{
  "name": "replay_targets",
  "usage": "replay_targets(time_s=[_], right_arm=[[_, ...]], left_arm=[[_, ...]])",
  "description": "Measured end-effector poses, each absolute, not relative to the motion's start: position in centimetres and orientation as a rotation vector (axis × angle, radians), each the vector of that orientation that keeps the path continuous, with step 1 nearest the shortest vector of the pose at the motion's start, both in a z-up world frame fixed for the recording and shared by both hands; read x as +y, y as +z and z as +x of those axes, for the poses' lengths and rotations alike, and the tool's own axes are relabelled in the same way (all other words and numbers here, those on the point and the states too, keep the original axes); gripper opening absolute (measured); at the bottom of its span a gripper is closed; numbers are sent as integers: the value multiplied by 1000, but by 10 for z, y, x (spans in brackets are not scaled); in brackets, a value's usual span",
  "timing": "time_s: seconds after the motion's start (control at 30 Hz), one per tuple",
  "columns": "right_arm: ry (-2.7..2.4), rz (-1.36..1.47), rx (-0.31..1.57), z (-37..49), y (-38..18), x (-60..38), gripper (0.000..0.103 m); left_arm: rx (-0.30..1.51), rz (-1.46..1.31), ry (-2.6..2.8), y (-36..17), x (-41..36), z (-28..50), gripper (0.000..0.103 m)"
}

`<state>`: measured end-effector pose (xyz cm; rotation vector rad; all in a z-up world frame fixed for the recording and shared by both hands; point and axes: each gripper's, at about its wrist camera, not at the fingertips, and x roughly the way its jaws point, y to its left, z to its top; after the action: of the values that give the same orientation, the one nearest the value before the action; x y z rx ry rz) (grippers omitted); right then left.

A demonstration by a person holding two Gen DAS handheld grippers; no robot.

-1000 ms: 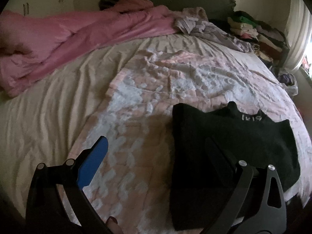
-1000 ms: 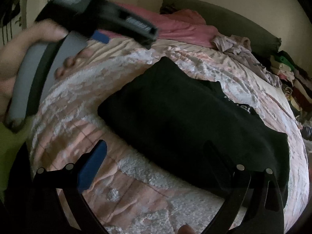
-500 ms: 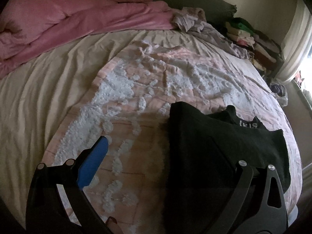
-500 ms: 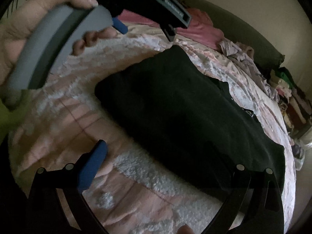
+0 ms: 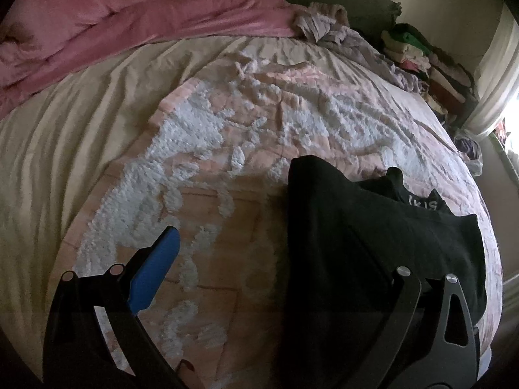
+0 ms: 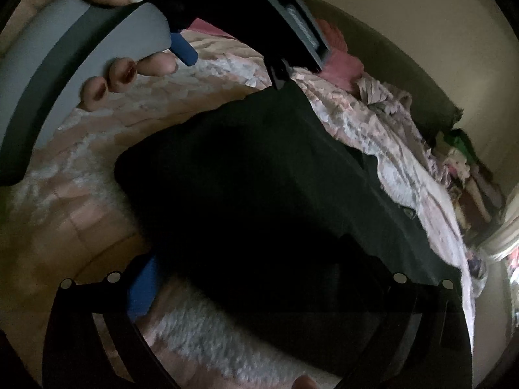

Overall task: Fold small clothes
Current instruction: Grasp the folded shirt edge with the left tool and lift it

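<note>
Both cameras have crept in closer over the last second, and the right one has dropped low enough that the black garment [image 6: 259, 194] now swallows most of its view. Nearest to the right gripper [image 6: 259, 278], the blue finger [image 6: 142, 288] sits at the garment's near edge with the cloth running across between the two fingers; they're spread wide and I can't see them pinching anything. The left gripper [image 5: 269, 259] is the same story, wide open, its blue finger [image 5: 155, 269] over bare quilt [image 5: 227, 149] and its dark finger over the garment's left part. The garment lies flat on the quilt on the bed, already looking partly folded, with a neckband showing pale lettering [image 5: 425, 202] beyond the right-side finger. Further out past the right gripper's fingers, the hand [image 6: 123, 68] holding the left tool hovers over the far corner. My worry: the quilt is tufted and lumpy, so a low scoop could catch a tuft along with the hem and drag the quilt up. Grabbing only the top layer would undo the existing fold. And the two tools are close together, so they might bump. Way beyond are the pink duvet [image 5: 129, 16] and clothes stack [image 5: 412, 48], no issue.
</note>
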<state>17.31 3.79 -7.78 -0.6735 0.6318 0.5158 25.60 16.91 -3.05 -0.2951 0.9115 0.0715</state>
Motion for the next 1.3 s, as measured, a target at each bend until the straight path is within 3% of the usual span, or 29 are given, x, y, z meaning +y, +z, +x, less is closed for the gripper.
replay_targets(time_s=[0.17, 0.23, 0.27, 0.33, 0.4, 0.5, 0.7, 0.83, 0.97, 1.13, 1.3], right_arm=[[499, -704, 584, 178, -80, 44, 97], [497, -707, 554, 177, -78, 44, 82], [503, -707, 548, 175, -78, 44, 67], [497, -703, 532, 174, -76, 42, 57], [507, -666, 520, 175, -71, 34, 38], [529, -589, 505, 176, -58, 21, 24], [585, -439, 524, 182, -45, -3, 21], [584, -443, 523, 180, -46, -1, 21], [585, -432, 524, 178, -45, -1, 21], [579, -431, 523, 177, -46, -1, 21], [575, -431, 519, 175, -47, -1, 21]], left_arm=[[918, -282, 54, -31, 161, 264, 93], [929, -290, 35, -35, 158, 265, 93], [934, -292, 31, -36, 157, 265, 93], [941, -293, 27, -39, 155, 266, 93], [949, -303, 17, -41, 156, 267, 93], [961, -322, 3, -45, 156, 268, 93], [979, -378, -49, -53, 153, 272, 93], [983, -372, -69, -54, 145, 273, 75], [984, -373, -88, -54, 140, 273, 66], [985, -382, -114, -53, 134, 272, 46], [981, -353, -121, -51, 126, 271, 35]])
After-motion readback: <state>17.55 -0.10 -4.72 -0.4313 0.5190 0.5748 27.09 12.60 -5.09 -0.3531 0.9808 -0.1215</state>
